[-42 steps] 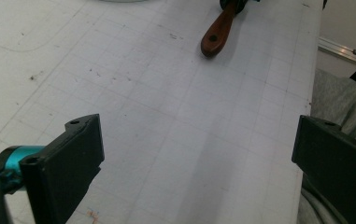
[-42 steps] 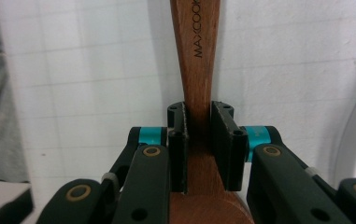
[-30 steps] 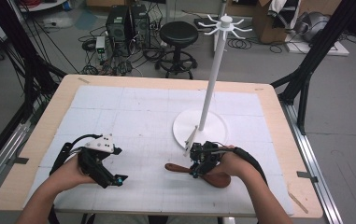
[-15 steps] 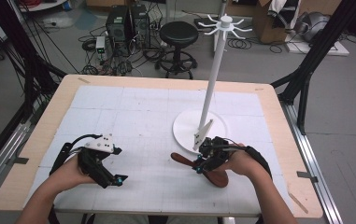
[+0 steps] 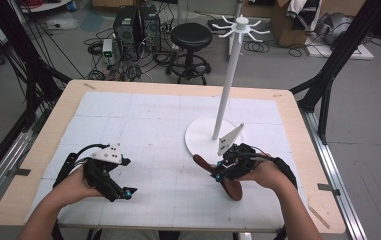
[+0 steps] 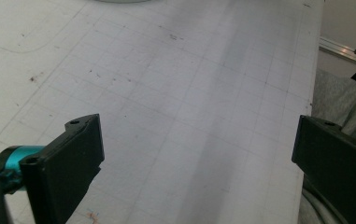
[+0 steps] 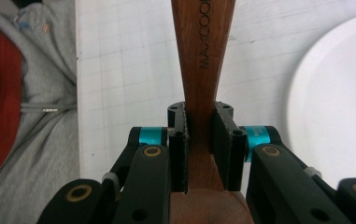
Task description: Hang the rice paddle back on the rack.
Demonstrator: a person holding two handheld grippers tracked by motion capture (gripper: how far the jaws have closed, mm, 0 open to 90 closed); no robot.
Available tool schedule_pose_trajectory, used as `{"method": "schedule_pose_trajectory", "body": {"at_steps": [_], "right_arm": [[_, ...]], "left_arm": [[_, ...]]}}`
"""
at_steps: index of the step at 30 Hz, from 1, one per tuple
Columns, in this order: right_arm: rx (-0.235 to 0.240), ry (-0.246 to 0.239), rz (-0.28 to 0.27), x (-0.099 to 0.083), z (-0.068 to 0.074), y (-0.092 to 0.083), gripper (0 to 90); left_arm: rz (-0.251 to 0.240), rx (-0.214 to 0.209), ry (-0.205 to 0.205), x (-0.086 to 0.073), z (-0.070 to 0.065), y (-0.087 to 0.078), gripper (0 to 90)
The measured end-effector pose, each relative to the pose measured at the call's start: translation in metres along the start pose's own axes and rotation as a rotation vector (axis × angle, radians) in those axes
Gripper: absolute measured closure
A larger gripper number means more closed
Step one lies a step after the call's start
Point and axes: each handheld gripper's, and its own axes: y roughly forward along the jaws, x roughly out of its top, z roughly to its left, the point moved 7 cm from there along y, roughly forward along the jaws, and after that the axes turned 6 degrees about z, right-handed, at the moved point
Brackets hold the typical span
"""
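Near the front right of the table, my right gripper pinches a wooden spatula at the narrow neck of its handle, both pads pressed flat against the wood. Its dark blade lies close to my wrist, just beside the white round base of the stand. My left gripper rests with jaws spread wide over bare table.

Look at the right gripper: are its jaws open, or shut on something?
Shut. In the right gripper view, the right gripper has both jaws pressed against the narrow neck of the wooden spoon, whose handle runs up between them.
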Motion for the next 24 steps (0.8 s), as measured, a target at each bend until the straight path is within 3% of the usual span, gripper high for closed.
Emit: {"method": "schedule_pose_trajectory", "body": {"at_steps": [10, 24], "right_arm": [[-0.015, 0.031, -0.101, -0.001, -0.001, -0.018, 77.5], [-0.028, 0.081, -0.163, -0.008, -0.005, -0.032, 77.7]], "left_arm": [[0.008, 0.002, 0.008, 0.0, 0.0, 0.0, 2.9], [0.012, 0.001, 0.011, 0.0, 0.0, 0.001, 2.9]]}}
